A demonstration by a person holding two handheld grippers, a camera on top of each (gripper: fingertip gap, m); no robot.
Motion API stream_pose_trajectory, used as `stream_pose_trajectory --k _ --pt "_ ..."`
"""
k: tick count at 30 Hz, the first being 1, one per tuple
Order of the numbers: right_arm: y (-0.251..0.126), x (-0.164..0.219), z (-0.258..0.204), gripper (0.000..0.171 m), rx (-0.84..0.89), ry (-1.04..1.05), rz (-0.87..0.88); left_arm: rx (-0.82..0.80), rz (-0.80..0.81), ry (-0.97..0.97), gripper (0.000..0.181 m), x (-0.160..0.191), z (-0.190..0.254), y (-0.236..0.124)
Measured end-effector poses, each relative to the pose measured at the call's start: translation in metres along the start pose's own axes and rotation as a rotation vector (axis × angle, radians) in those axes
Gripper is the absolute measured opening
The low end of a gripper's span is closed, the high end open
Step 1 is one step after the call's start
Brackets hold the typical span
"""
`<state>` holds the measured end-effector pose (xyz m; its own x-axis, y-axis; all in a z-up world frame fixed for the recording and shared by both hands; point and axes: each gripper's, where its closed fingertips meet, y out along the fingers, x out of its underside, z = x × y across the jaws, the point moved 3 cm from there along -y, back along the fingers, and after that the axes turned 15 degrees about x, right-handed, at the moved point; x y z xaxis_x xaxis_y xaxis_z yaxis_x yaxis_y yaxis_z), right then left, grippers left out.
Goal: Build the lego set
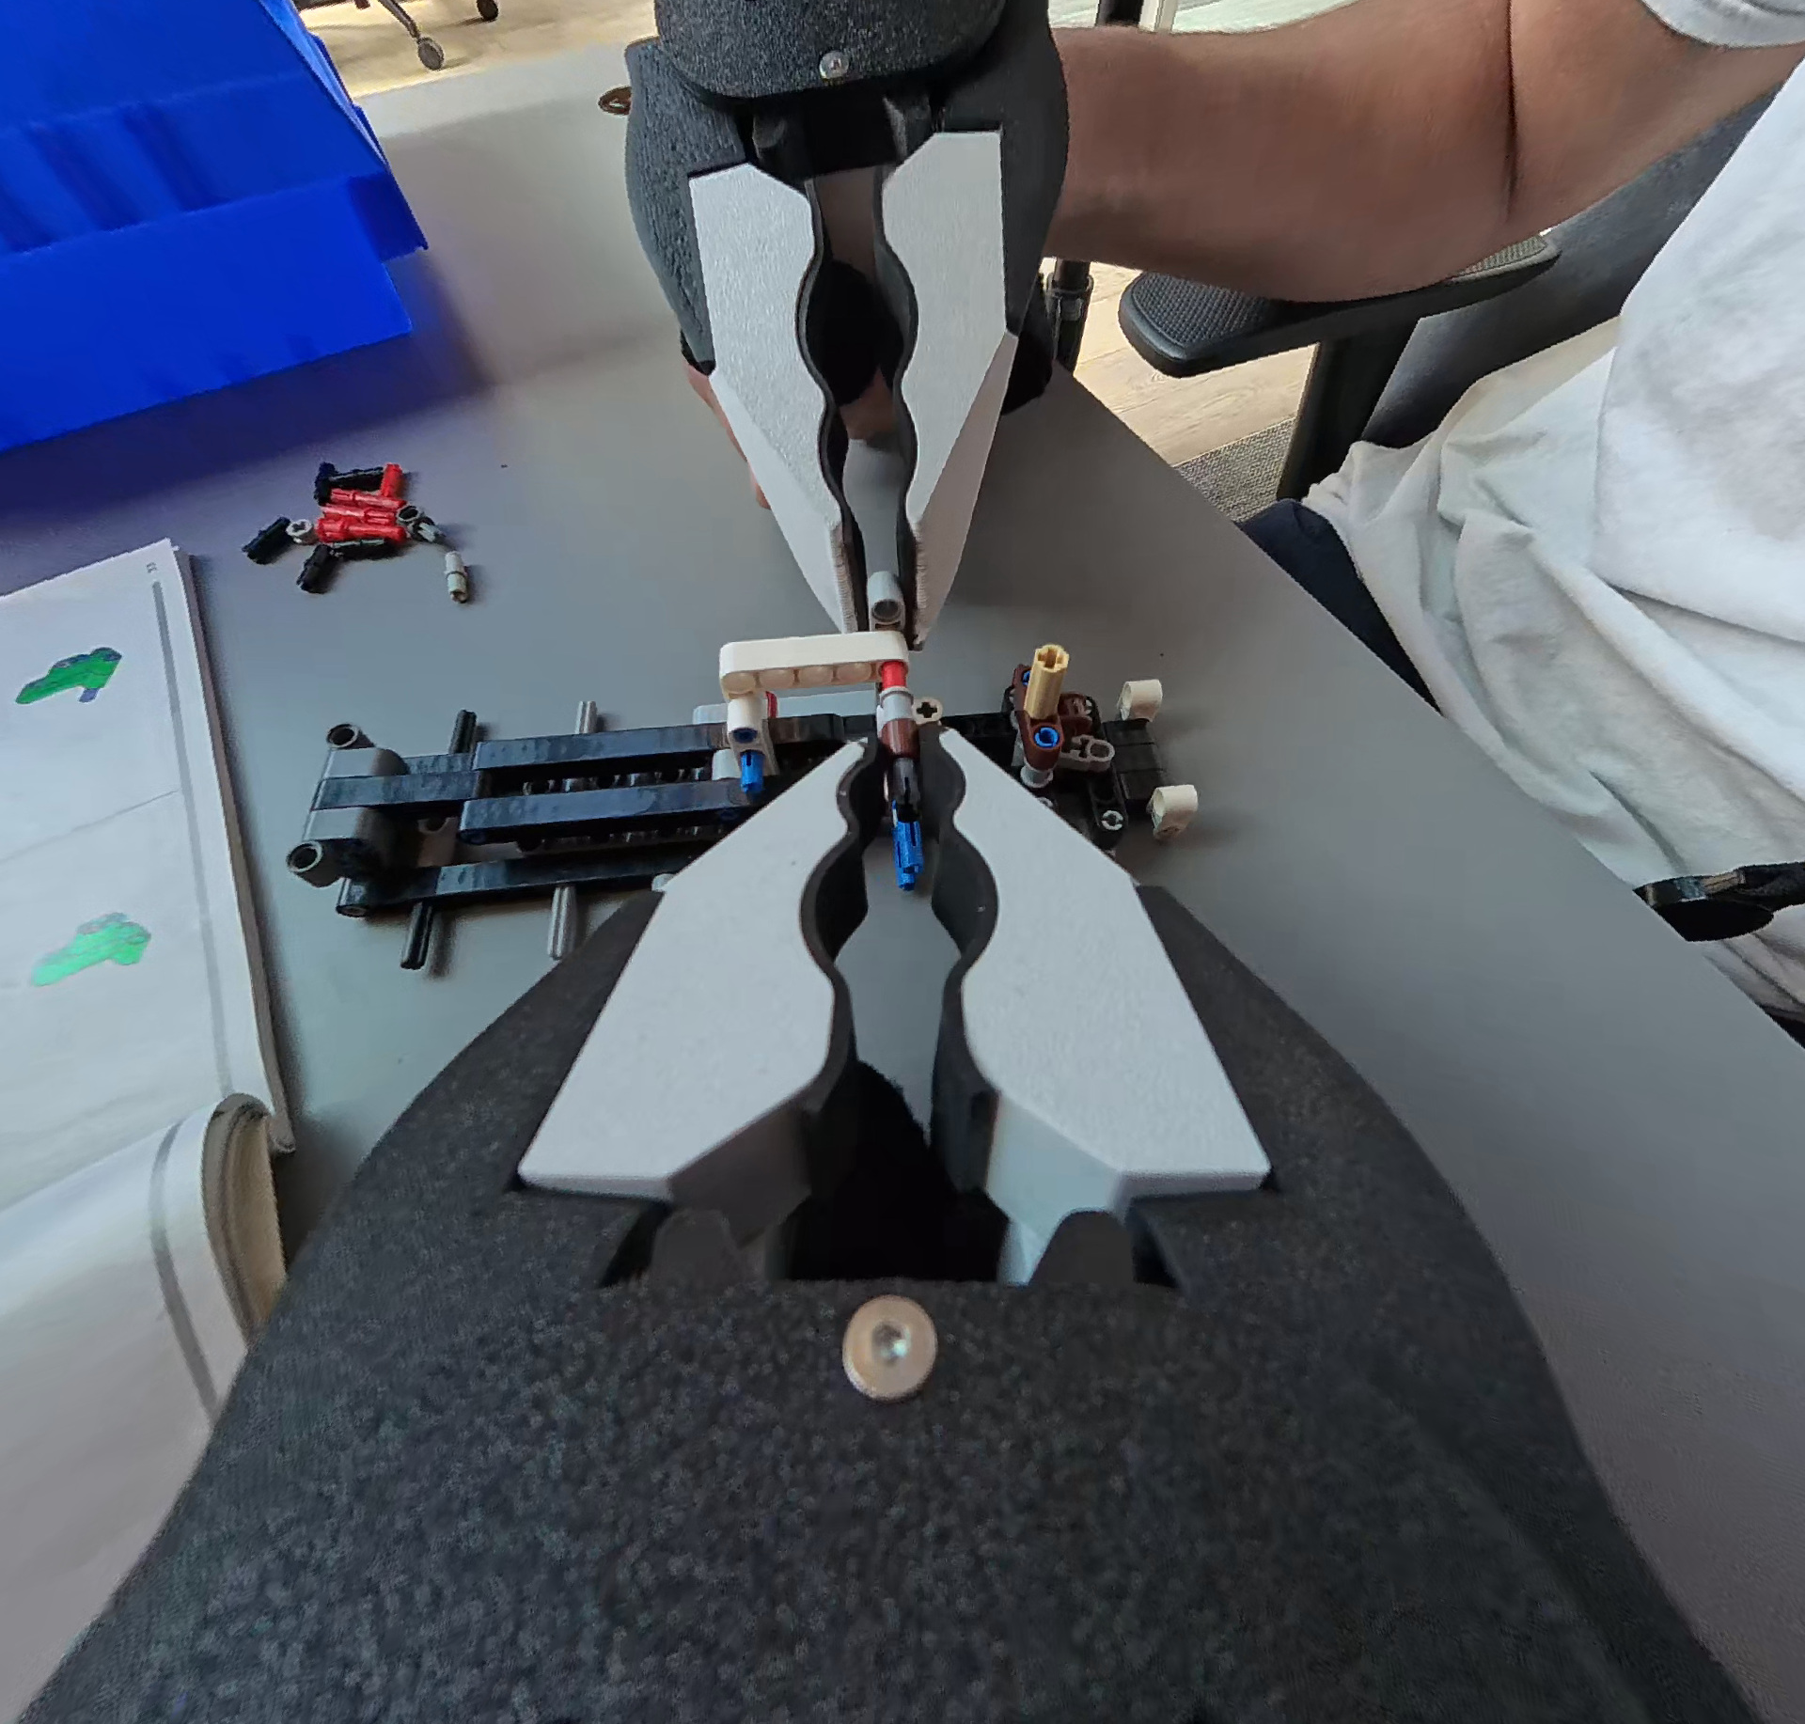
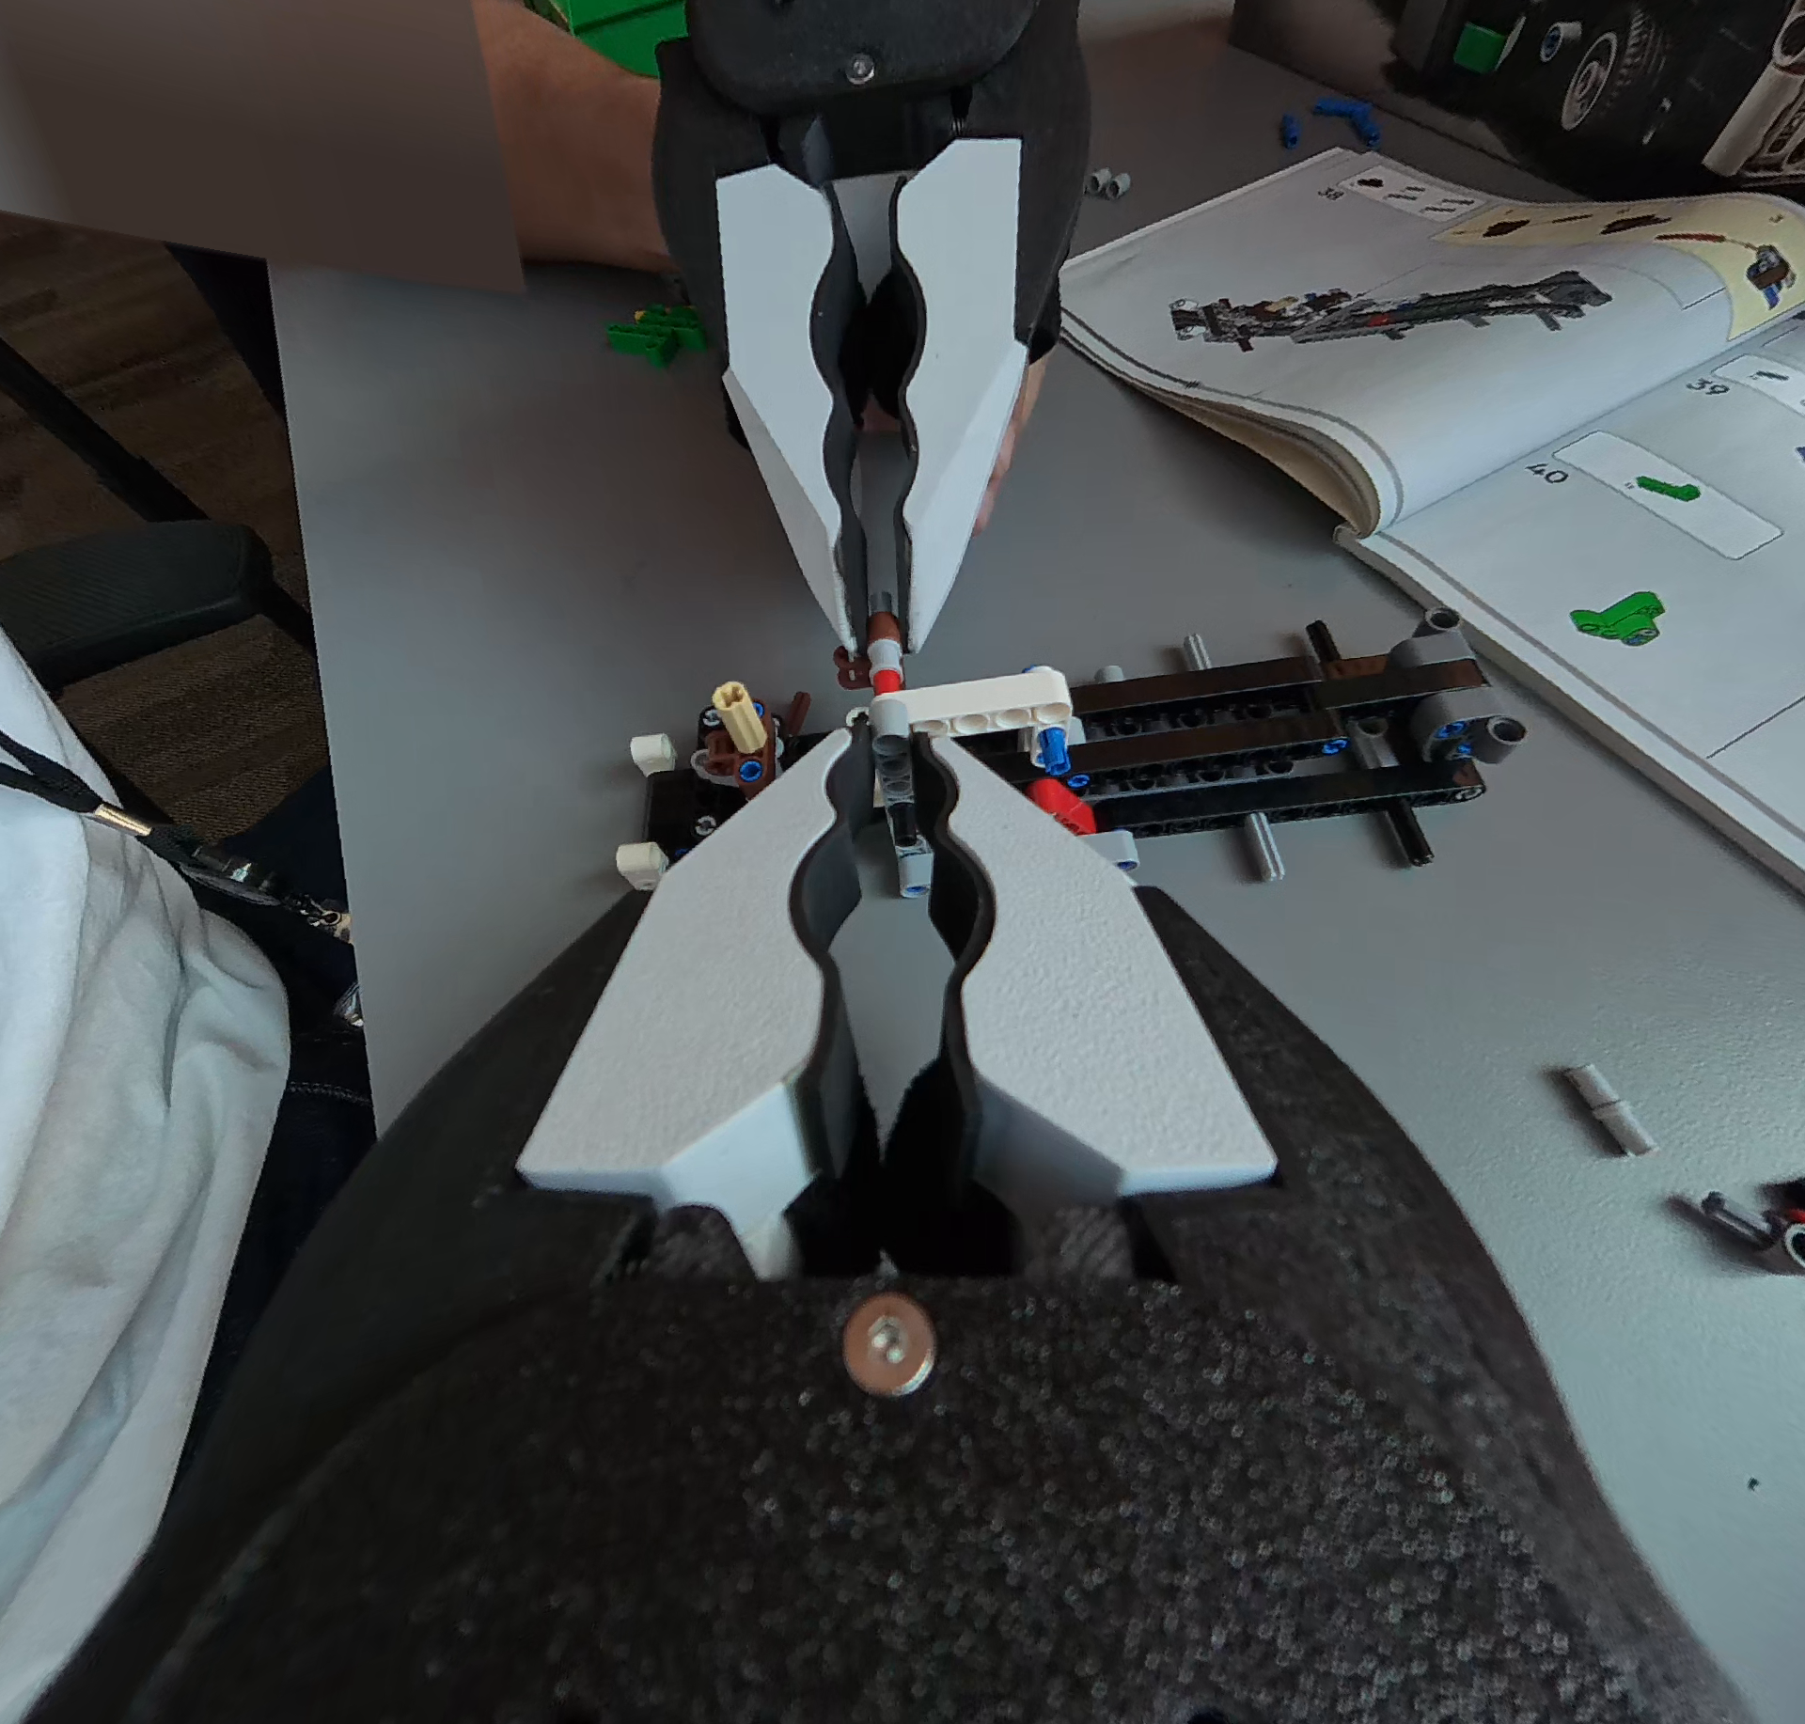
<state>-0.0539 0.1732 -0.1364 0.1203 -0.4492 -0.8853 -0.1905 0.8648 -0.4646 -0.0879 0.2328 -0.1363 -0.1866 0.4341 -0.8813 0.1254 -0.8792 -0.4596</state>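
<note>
A long black lego chassis (image 1: 586, 798) lies flat on the grey table (image 1: 1367, 1042); it also shows in the right wrist view (image 2: 1270, 749). A white L-shaped beam (image 1: 811, 666) stands on it (image 2: 967, 705). My left gripper (image 1: 903, 749) is shut on a brown connector with red, black and blue pins (image 1: 903, 793) at the beam's end. My right gripper (image 2: 894, 749) comes from the opposite side and is shut on a grey connector piece (image 2: 897, 769) at the same end. Each gripper shows tip to tip in the other's view, the right (image 1: 887, 617) and the left (image 2: 879, 642).
A blue bin (image 1: 176, 212) stands far left. The open instruction booklet (image 2: 1465, 359) lies beside the chassis. Loose red and black pins (image 1: 361, 515), green pieces (image 2: 654, 329) and a grey pin (image 2: 1607, 1116) lie around. A tan axle piece (image 1: 1047, 686) stands on the chassis end.
</note>
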Motion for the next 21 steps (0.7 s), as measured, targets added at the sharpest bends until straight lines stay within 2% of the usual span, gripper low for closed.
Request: stream_pose_trajectory --k 7,8,9,10,13,21 --pt "-0.002 0.0 0.0 0.007 0.016 0.005 -0.033 -0.008 -0.003 0.011 0.005 0.0 -0.001 0.0" --pt "-0.002 0.004 0.0 0.009 0.021 -0.003 -0.066 -0.01 -0.005 0.015 0.005 0.0 0.0 0.001" --pt "-0.002 0.01 0.002 0.018 0.027 -0.015 -0.093 -0.009 -0.004 0.014 0.005 0.001 0.0 0.0" --pt "-0.003 0.012 0.003 0.018 0.027 -0.014 -0.091 -0.009 -0.004 0.012 0.005 0.001 0.0 0.0" --pt "-0.006 0.002 0.003 0.011 0.012 0.017 -0.017 -0.009 -0.005 0.016 0.005 0.001 0.0 0.0" --pt "-0.001 0.005 -0.001 0.006 0.019 -0.055 -0.038 -0.003 -0.003 0.011 0.005 0.0 0.0 0.0"
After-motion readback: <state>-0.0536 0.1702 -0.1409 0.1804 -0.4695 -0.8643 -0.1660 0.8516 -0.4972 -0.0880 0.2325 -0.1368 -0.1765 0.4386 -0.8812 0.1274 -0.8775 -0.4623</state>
